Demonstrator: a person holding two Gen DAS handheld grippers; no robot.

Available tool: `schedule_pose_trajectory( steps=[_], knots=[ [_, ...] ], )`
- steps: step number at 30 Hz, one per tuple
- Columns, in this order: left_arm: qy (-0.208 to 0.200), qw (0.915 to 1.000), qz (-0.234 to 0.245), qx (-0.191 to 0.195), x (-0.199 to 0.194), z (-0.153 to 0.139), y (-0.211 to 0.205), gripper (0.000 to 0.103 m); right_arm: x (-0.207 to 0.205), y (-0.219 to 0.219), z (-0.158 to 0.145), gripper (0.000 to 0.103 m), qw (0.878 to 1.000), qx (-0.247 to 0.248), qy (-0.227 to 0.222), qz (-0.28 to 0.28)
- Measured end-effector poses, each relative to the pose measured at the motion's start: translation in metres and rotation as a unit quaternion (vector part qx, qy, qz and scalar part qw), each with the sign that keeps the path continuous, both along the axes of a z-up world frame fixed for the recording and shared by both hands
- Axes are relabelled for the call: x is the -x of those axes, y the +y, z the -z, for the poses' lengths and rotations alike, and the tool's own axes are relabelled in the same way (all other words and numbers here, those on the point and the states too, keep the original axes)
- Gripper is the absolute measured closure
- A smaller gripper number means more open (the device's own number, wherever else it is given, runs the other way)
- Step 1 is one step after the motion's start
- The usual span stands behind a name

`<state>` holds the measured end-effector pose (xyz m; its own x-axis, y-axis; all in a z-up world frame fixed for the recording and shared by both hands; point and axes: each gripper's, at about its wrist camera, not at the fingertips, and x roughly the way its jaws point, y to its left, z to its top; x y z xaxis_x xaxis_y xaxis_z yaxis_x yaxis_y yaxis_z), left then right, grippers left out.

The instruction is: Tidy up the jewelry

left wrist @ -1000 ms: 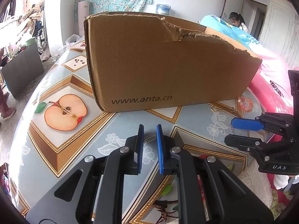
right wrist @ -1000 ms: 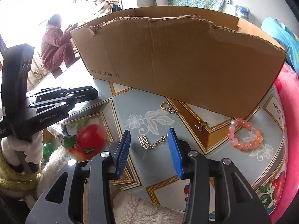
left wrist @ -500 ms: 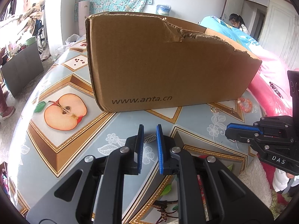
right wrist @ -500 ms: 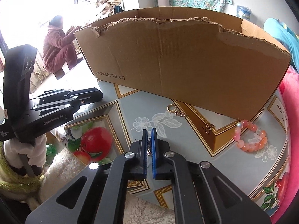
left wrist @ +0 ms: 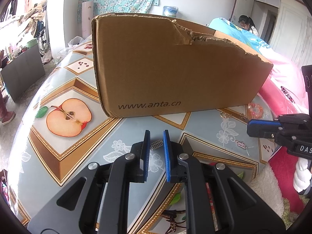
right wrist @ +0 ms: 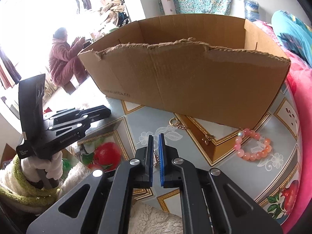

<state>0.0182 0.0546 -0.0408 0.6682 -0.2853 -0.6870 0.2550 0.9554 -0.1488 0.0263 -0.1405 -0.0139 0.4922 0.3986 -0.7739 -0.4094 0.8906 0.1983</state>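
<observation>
Plain brown cardboard box (left wrist: 175,66) carried dark lettering. The tablecloth (left wrist: 64,89) was pale blue-grey with gold diamond borders, white flowers and a halved apple. The bead bracelet (right wrist: 252,146) glowed pink-orange; gripper pads (right wrist: 161,156) were blue.

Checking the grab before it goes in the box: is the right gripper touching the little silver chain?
Touching. The right wrist view shows the silver chain pinched between the blue pads of the right gripper, with its links filling the narrow gap.
</observation>
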Motion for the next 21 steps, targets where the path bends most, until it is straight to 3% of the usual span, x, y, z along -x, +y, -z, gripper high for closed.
schedule_pose_trajectory(
  steps=[2, 7, 9, 21],
  knots=[
    [0.000, 1.0000, 0.000, 0.000, 0.000, 0.000, 0.000, 0.091, 0.004, 0.006, 0.001, 0.075, 1.000, 0.020, -0.005, -0.010],
    [0.000, 1.0000, 0.000, 0.000, 0.000, 0.000, 0.000, 0.091, 0.013, 0.020, 0.011, 0.078, 0.997, 0.077, -0.012, -0.027],
    [-0.001, 1.0000, 0.000, 0.001, 0.000, 0.000, 0.001, 0.091, 0.013, 0.023, 0.012, 0.096, 0.997, 0.069, -0.005, -0.038],
    [-0.002, 1.0000, 0.000, 0.003, 0.000, -0.001, 0.002, 0.091, 0.013, 0.012, 0.005, 0.100, 0.999, 0.027, -0.010, -0.019]
  ],
)
